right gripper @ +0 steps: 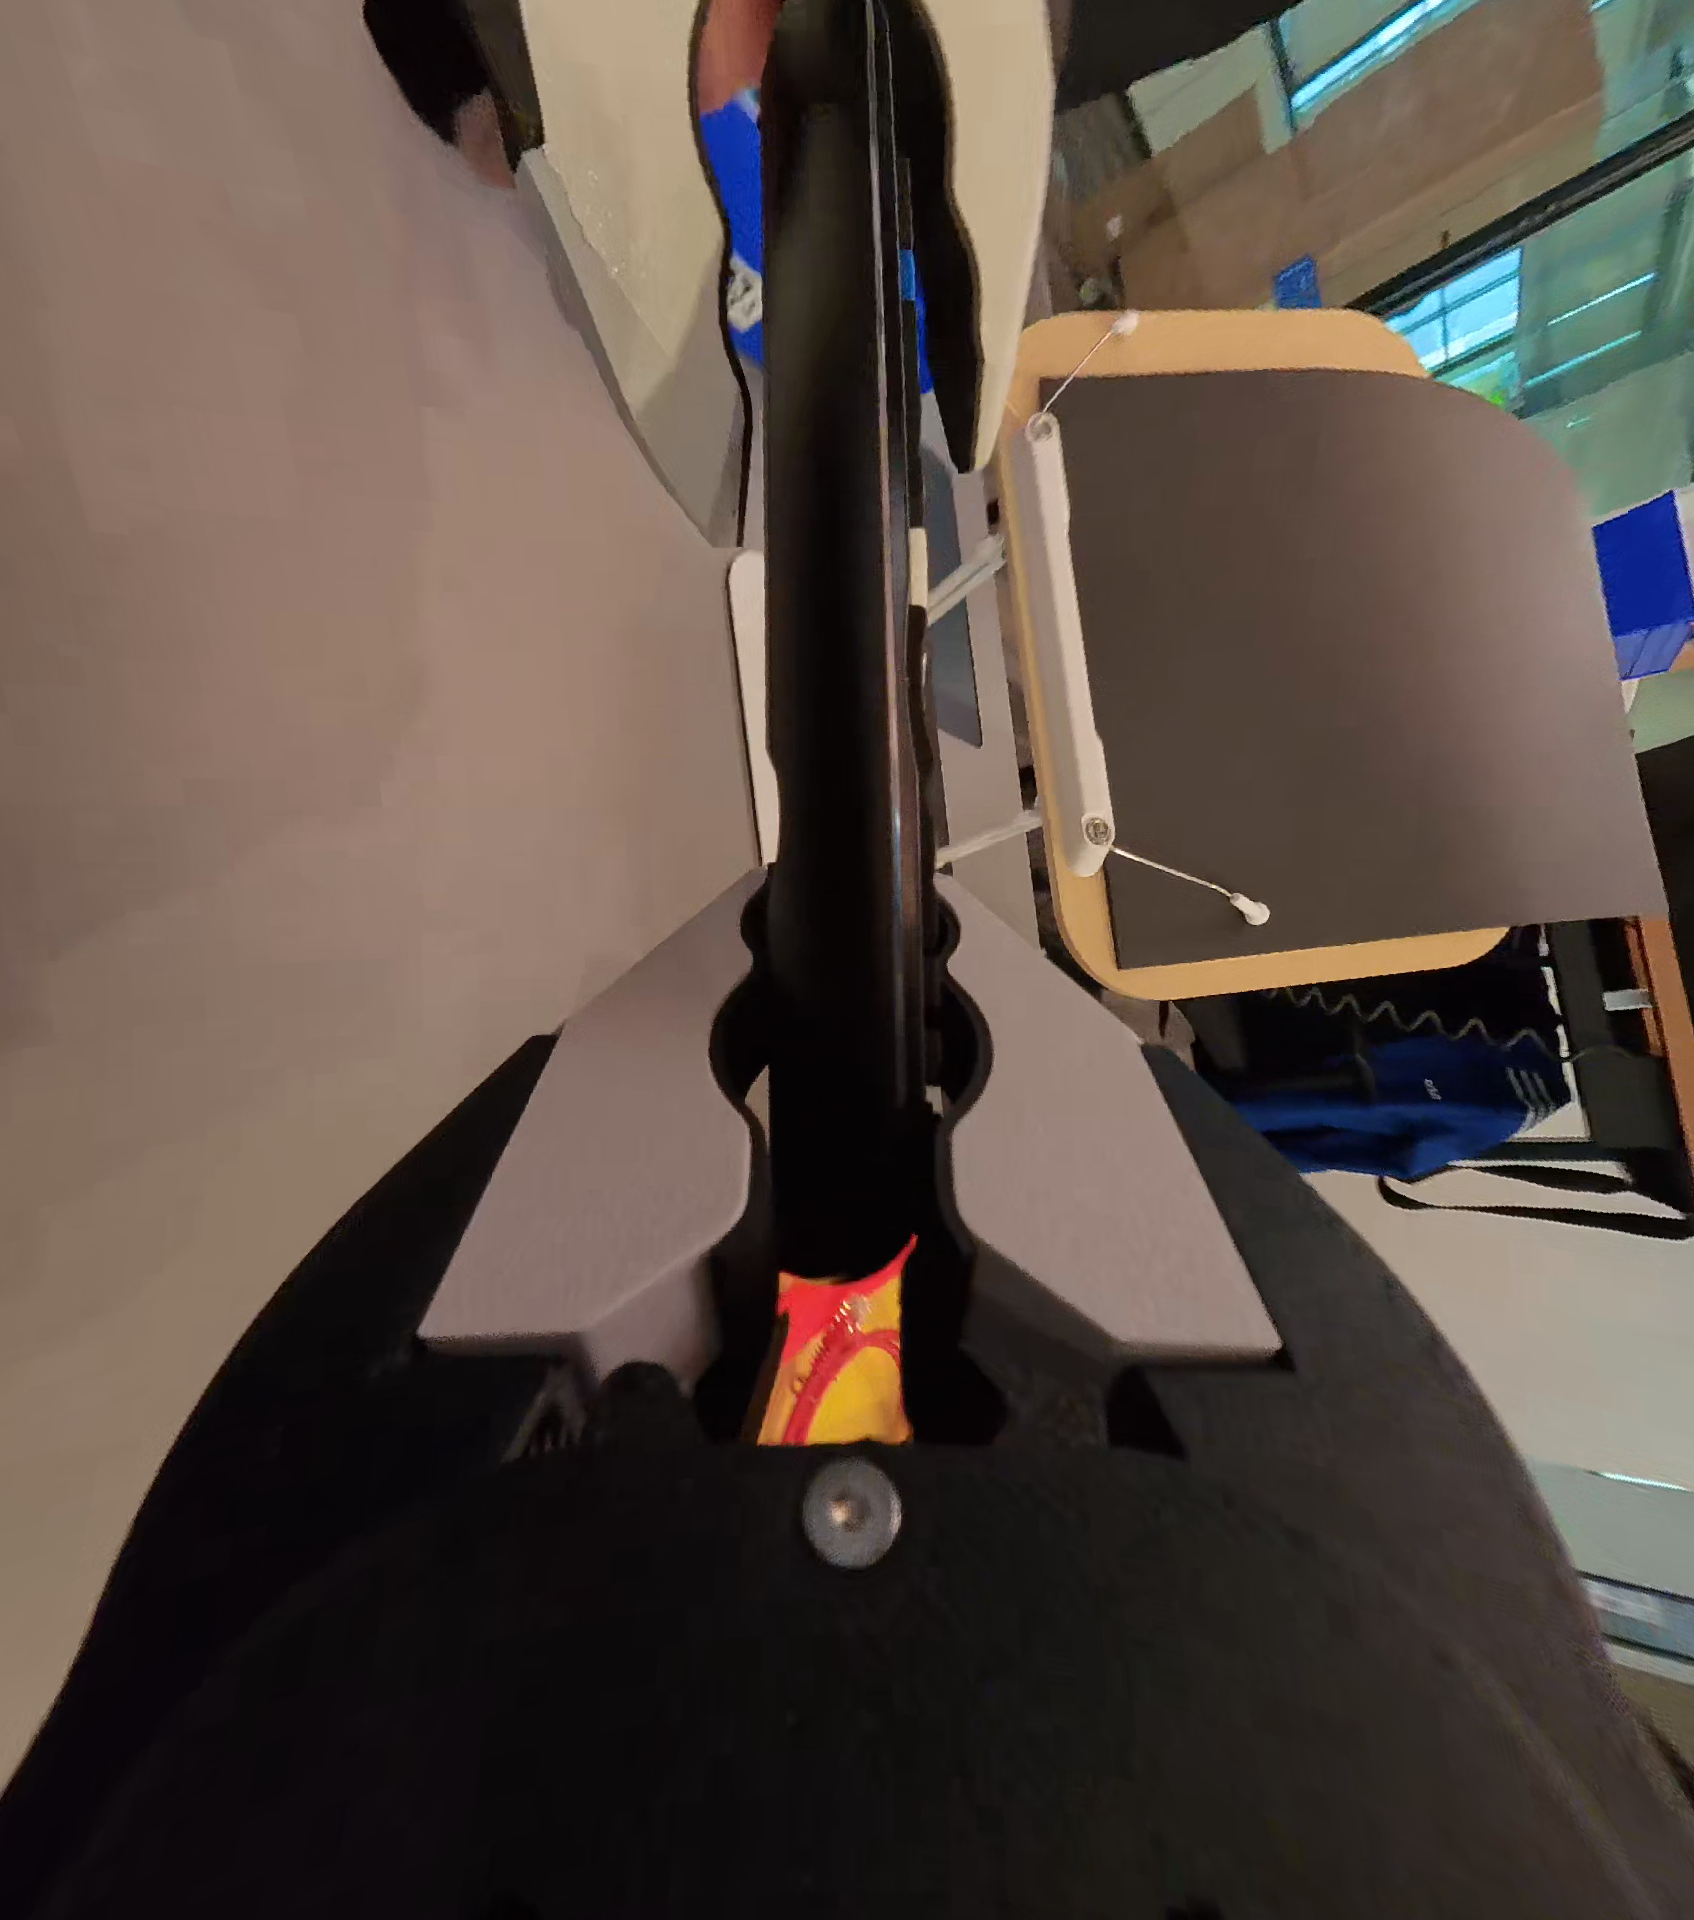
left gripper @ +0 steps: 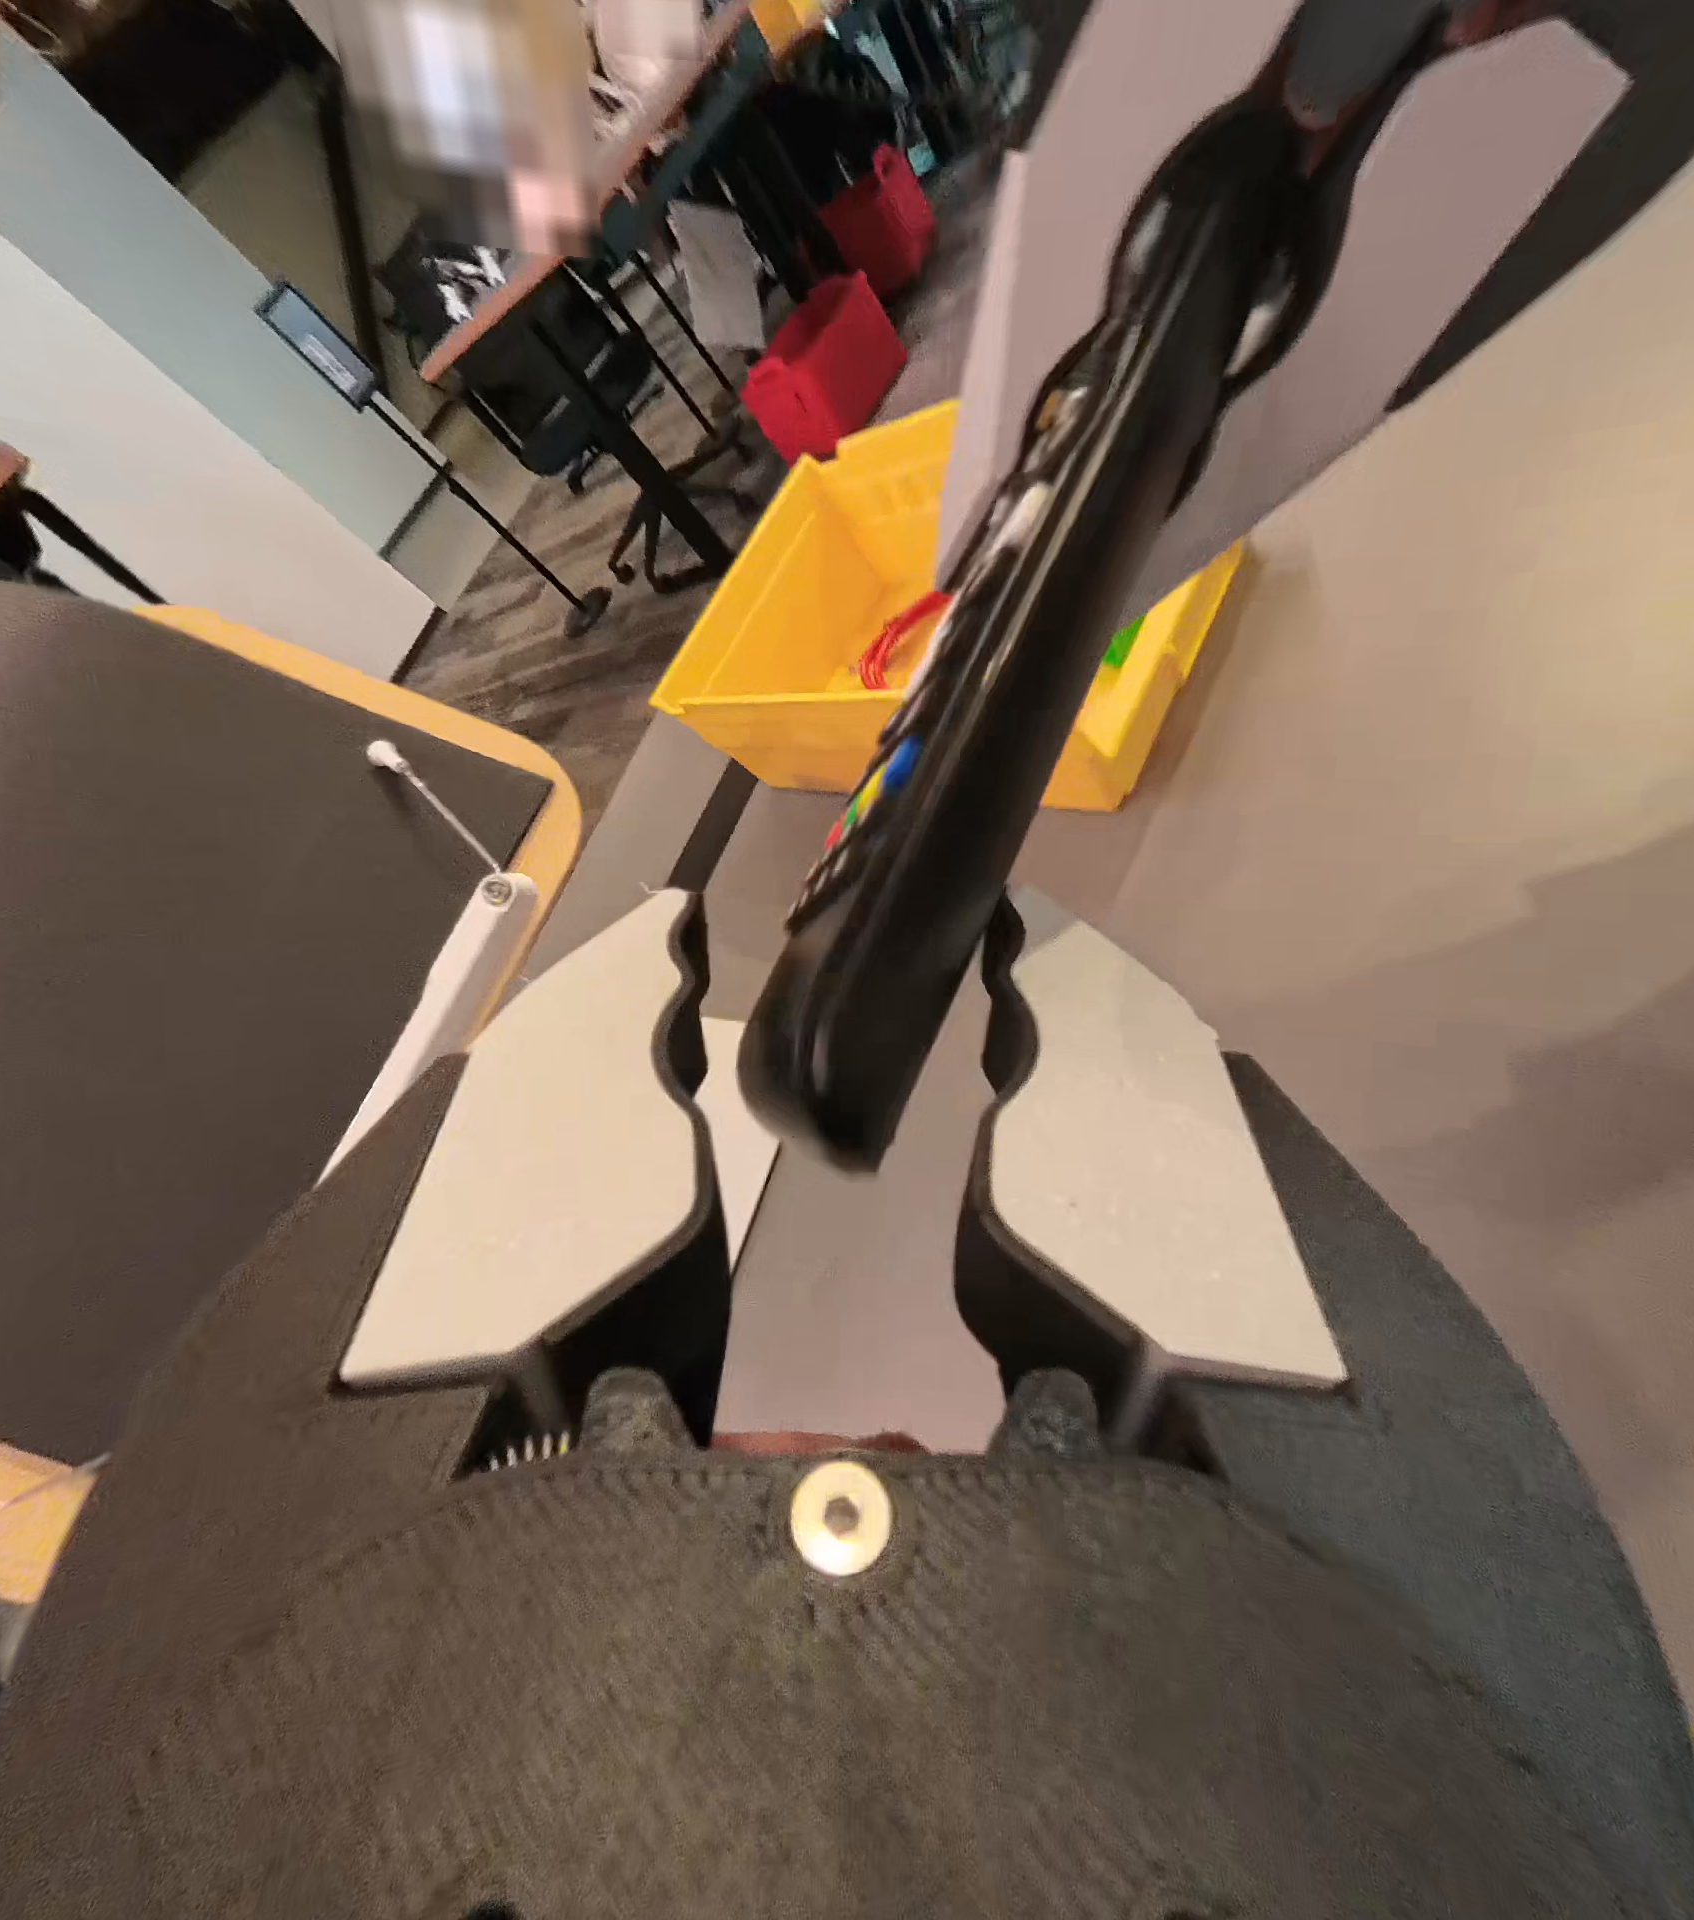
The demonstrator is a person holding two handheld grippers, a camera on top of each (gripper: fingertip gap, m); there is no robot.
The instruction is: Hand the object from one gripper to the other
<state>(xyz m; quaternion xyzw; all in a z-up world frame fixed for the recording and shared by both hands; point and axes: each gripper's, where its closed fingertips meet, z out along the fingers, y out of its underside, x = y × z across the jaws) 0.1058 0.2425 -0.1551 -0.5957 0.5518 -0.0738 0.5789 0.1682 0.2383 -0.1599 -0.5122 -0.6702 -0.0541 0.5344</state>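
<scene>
A black remote control [left gripper: 978, 727] with coloured buttons hangs in the air between the two grippers. My right gripper [right gripper: 848, 914] is shut on one end of the remote [right gripper: 838, 623]; in the left wrist view it shows at the top [left gripper: 1227, 239]. My left gripper [left gripper: 843, 925] is open, and the remote's near end lies between its fingers with gaps on both sides. In the right wrist view the left gripper [right gripper: 822, 208] shows at the top, its pale fingers on either side of the remote's far end.
A yellow bin [left gripper: 791, 665] with small items sits below the remote. Red bins [left gripper: 827, 364] and desks stand farther back. A black mat on a wood-edged table [right gripper: 1342, 675] carries a white bar [right gripper: 1061, 644] with thin wires. A blue bag [right gripper: 1394, 1101] lies beyond it. Spacing between my two grippers at the tips: around 7 cm.
</scene>
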